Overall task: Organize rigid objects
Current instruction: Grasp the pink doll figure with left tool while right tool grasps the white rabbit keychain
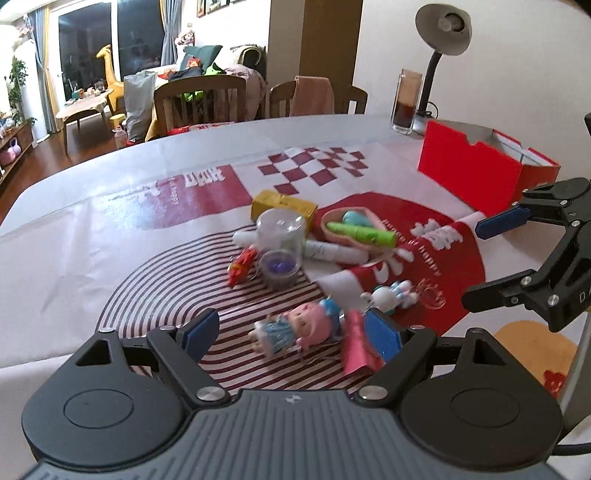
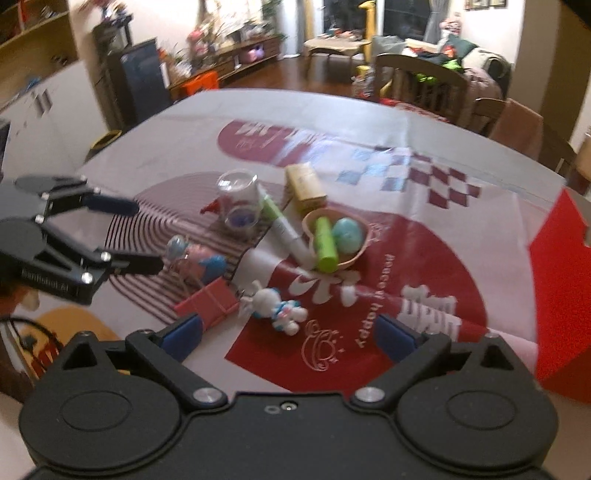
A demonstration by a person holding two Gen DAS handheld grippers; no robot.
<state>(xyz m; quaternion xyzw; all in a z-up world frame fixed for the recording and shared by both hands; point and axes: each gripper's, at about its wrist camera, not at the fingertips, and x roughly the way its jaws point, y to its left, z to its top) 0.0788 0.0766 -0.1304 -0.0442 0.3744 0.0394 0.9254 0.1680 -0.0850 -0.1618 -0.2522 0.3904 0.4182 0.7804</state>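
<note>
On the red-and-white tablecloth lies a small heap of toys. My left gripper is open and low over a pink-headed doll, which lies between its blue pads without touching them. A small pink box leans by the right pad. My right gripper is open just short of a white-and-blue cat figurine. The pink box and doll lie to its left. Further back are a clear domed jar, a yellow carton and a heart-shaped dish with a green tube and teal egg.
An open red box stands at the right of the table, also seen as the red box. Behind it are a glass vase and a desk lamp. Wooden chairs line the far edge. A white tube and red keychain lie in the heap.
</note>
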